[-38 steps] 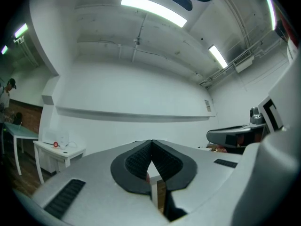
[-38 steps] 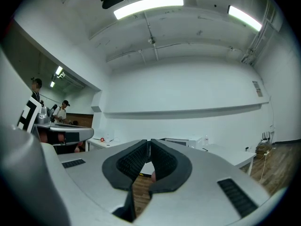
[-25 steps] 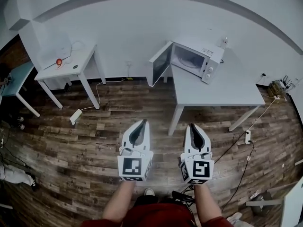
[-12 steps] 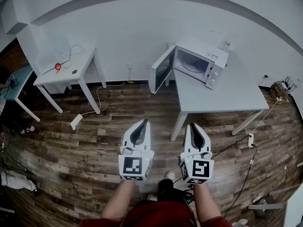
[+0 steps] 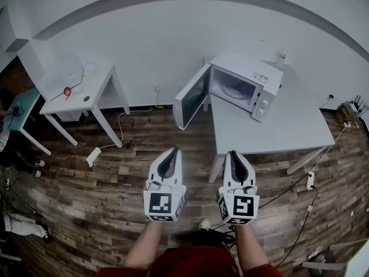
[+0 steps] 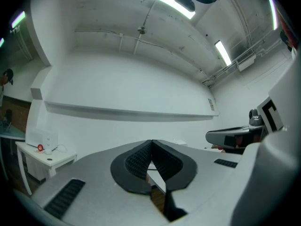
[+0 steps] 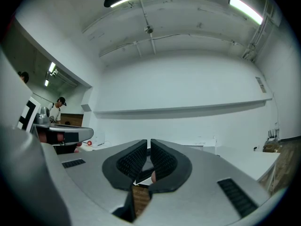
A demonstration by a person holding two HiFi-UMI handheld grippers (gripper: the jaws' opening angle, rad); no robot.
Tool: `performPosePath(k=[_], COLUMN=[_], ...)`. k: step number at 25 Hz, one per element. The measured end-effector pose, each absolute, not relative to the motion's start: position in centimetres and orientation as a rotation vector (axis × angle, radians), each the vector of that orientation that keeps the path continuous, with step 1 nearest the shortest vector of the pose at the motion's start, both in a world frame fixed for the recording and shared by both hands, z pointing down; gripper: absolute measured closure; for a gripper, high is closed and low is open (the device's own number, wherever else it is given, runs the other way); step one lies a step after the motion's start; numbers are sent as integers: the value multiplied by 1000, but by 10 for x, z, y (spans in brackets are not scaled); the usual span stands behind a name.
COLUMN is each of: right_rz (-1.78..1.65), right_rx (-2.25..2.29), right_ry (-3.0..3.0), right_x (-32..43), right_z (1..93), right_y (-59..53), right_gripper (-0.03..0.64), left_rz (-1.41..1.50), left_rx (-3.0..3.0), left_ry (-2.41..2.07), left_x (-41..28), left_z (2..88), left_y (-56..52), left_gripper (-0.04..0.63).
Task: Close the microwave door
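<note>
A white microwave (image 5: 249, 86) stands at the back of a grey table (image 5: 277, 128) in the head view. Its door (image 5: 192, 104) is swung wide open to the left, out past the table's edge, and the lit cavity shows. Both grippers are held level over the wooden floor in front of the table, well short of the door. My left gripper (image 5: 171, 152) (image 6: 151, 142) is shut with nothing in it, its pads meeting at the tip. Just before the table's front edge, my right gripper (image 5: 233, 154) (image 7: 148, 141) is shut and empty too.
A white side table (image 5: 92, 88) with a small red object (image 5: 67, 91) stands against the wall at left, a teal table (image 5: 20, 111) further left. A power strip (image 5: 92, 156) and cables lie on the floor; another strip (image 5: 311, 180) lies at right.
The person has walked forward: the microwave and grey table have come nearer and larger in the head view. Both grippers keep their place in the view and stay shut.
</note>
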State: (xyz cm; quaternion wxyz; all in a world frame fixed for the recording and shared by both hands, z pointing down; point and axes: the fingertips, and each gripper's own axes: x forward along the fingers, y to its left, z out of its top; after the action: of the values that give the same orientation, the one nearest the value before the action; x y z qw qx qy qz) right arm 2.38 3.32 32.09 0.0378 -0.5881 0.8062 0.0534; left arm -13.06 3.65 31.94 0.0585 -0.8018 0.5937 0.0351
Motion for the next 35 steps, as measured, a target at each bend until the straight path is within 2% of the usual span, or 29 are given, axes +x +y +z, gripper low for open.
performPosePath(k=[17, 35], right_rz=[78, 61], right_rx=[-1688, -1686], right_ry=[2551, 2662], right_x=[52, -34], right_z=[337, 373], right_y=[-83, -185], right_gripper=[572, 572], left_rz=[23, 4], left_rx=[-2356, -2415], left_ry=[1885, 1884], left_x=[-96, -173], left_z=[331, 370], left_y=[-72, -178], left_gripper=[568, 568])
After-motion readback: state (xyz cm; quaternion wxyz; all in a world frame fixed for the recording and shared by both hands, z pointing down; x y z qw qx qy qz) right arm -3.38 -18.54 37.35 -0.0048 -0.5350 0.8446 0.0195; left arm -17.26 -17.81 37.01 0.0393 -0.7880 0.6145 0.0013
